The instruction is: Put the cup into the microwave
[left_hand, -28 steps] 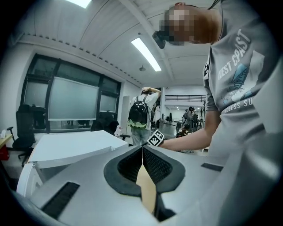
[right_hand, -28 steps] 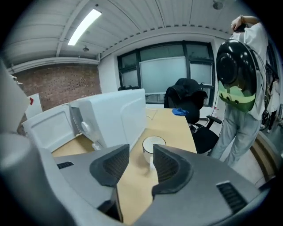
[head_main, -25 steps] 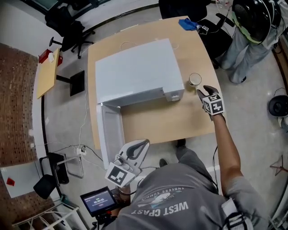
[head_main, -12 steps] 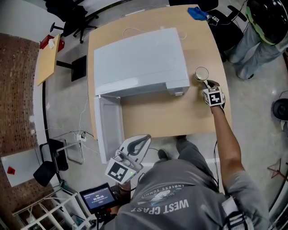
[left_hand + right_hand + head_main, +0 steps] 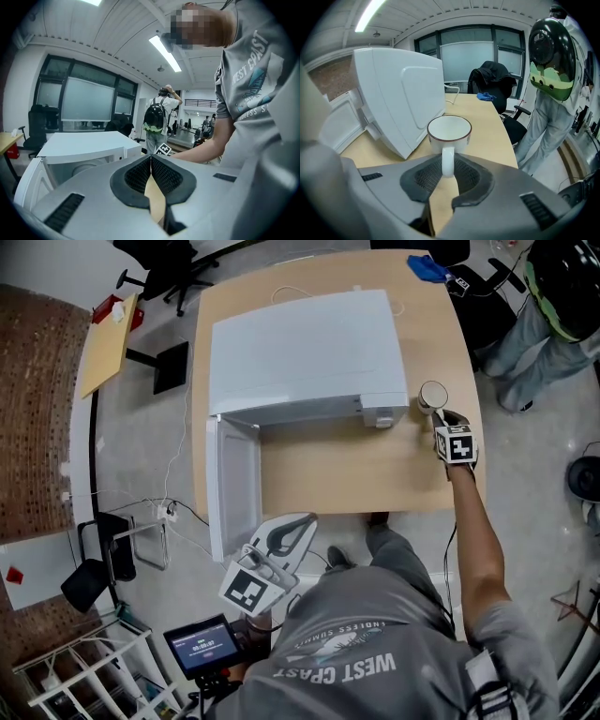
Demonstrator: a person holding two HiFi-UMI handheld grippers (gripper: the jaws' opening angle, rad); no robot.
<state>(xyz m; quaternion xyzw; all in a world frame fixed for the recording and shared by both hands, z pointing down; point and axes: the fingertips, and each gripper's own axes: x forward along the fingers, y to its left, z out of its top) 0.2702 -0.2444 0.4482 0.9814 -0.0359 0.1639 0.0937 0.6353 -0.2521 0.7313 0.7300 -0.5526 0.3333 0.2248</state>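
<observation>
A white cup with a dark rim stands upright on the wooden table, just right of the white microwave. The microwave's door hangs open at the left. In the right gripper view the cup turns its handle straight toward me. My right gripper has that handle between its jaws, which are closing, and the pads touch its sides. In the head view the right gripper sits just below the cup. My left gripper hovers off the table's near edge, shut on nothing.
A blue cloth lies at the table's far right corner beside a black office chair. A person with a green and black backpack stands right of the table. A small screen and a white rack stand on the floor near my left side.
My right gripper has sunk toward the cup and its open jaws have closed round the handle. The cup has stayed put, and the left gripper has barely moved.
</observation>
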